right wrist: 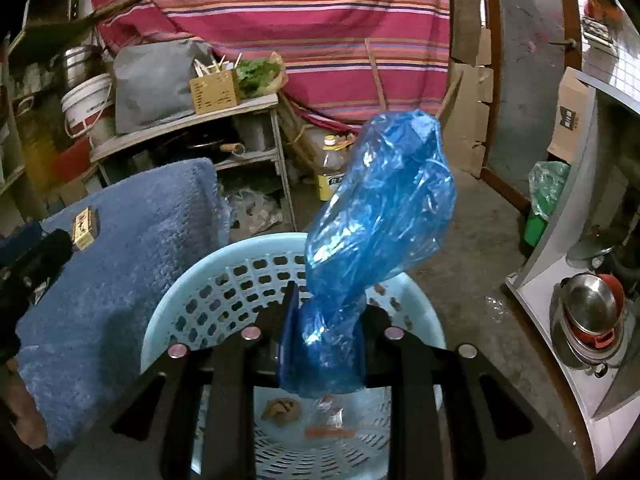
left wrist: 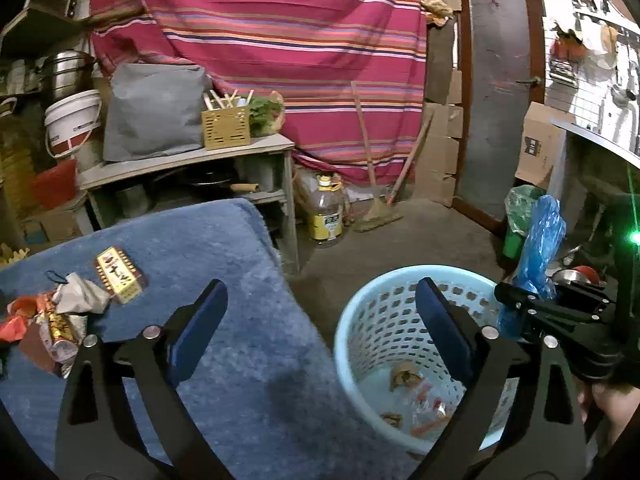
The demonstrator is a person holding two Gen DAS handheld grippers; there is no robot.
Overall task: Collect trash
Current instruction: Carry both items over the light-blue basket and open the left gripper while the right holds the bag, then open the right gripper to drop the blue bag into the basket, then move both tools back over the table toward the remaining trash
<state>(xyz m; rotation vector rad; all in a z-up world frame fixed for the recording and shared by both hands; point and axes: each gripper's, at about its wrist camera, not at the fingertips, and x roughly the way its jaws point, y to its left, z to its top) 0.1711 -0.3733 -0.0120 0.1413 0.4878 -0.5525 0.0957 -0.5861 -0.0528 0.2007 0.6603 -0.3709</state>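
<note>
Light blue perforated basket (right wrist: pixel 188 292) on the floor holds brownish scraps, clear plastic, and orange bits at the bottom. My right gripper (right wrist: pixel 322 344) is clamped on a blue plastic bag (right wrist: pixel 380 208), long axis upright, leaning up and right, right over the basket. My left gripper (left wrist: pixel 320 320) gapes wide, nothing in it, above the blue rug (left wrist: pixel 240 340); crumpled wrappers (left wrist: pixel 60 316) and a small box (left wrist: pixel 118 276) lie on the rug to its left.
</note>
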